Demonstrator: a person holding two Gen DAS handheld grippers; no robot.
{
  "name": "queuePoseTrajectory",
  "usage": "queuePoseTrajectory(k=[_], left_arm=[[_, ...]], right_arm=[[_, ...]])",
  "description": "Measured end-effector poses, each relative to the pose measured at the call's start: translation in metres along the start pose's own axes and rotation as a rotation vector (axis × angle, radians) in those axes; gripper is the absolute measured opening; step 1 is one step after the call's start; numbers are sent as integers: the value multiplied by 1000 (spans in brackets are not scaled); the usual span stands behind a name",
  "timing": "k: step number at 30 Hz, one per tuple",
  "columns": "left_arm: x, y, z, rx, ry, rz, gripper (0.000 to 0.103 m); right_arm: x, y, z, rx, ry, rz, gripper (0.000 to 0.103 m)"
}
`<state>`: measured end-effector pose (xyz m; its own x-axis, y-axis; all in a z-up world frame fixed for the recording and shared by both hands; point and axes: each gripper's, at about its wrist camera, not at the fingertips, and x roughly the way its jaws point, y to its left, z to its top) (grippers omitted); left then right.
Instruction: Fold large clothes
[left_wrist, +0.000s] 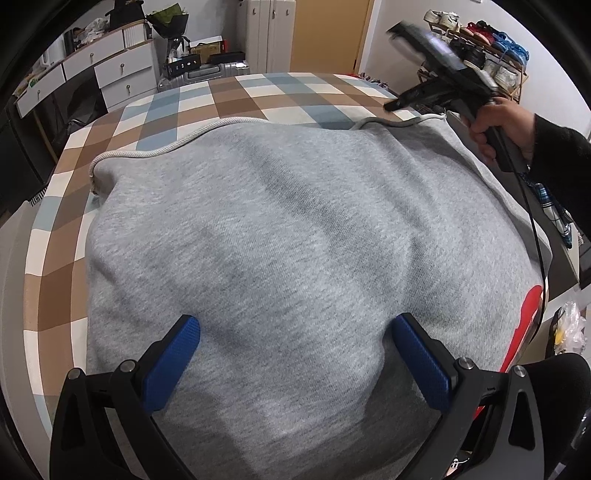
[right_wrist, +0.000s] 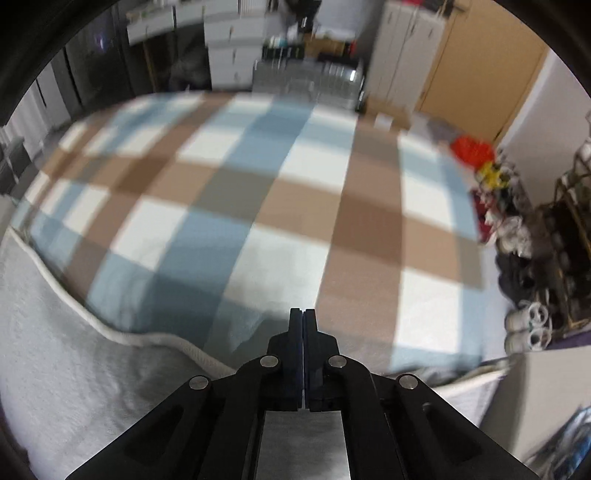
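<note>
On checkered bed, grey sweatshirt lies beneath spread left claw.

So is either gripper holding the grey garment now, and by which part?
Nothing is held: left gripper is open over the grey garment; right gripper is shut, empty.

No text, label, brand, number or sign can be read in either view. The grey sweatshirt carries a red print at the lower right of the left wrist view, but only its edge shows and no letters can be made out. The boxes at the upper middle of that view are too small to read, and the right wrist view is blurred.
</note>
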<state>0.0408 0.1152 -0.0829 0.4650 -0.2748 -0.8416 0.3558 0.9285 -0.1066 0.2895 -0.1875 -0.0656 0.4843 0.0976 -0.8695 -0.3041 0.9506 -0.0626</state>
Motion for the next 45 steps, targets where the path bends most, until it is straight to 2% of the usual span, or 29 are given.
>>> queuePoseTrajectory(k=[2,4,5,6,7,8,10,13,15,19,21,24,27,29,33,37,38,39,40,42,43,45], left_arm=[[0,0,1,0,2,-6,103],[-2,1,1,4,2,-12,102],[-4,1,1,6,0,-11,102],[-8,3,0,6,-9,-5,102],[-13,4,-2,6,-22,5,102],[-16,7,-4,2,-30,25,102],[-20,17,-11,-28,-34,77,102],[-12,33,-18,-107,16,37,102],[-6,41,-21,-164,50,-3,102],[-14,45,-19,-193,37,-39,102],[-24,52,-17,-231,26,-53,102],[-48,71,-9,-296,-48,-93,102],[-66,93,7,-343,-102,-59,102],[-64,103,23,-344,-88,-37,102],[-32,122,47,-346,18,37,102],[2,132,57,-325,70,38,101],[10,136,58,-341,83,21,99],[11,139,54,-357,93,-7,85],[17,141,53,-375,111,-41,64],[23,145,51,-413,134,-105,51],[23,145,50,-417,131,-138,37],[21,146,50,-420,131,-167,27]], right_arm=[[-28,-8,-5,63,-58,63,3],[-52,-6,-17,87,-84,119,8],[-64,-1,-27,85,-84,155,26],[-71,5,-35,80,-73,180,53],[-79,14,-47,66,-58,204,64],[-87,23,-62,50,-52,225,70],[-94,41,-89,3,-21,246,69],[-84,61,-126,-35,72,246,69],[-73,71,-144,-74,99,186,75],[-77,66,-150,16,44,192,80],[-91,57,-153,146,-21,263,87],[-112,53,-166,298,-112,387,95],[-133,60,-181,376,-209,471,100],[-141,68,-189,387,-264,487,101],[-155,73,-198,377,-330,483,101],[-158,67,-206,395,-359,475,101],[-156,67,-206,387,-353,465,101],[-153,67,-206,379,-350,456,101],[-151,68,-207,373,-344,455,101],[-149,72,-209,351,-326,460,101],[-148,76,-208,335,-322,457,101],[-147,83,-208,299,-316,453,101]])
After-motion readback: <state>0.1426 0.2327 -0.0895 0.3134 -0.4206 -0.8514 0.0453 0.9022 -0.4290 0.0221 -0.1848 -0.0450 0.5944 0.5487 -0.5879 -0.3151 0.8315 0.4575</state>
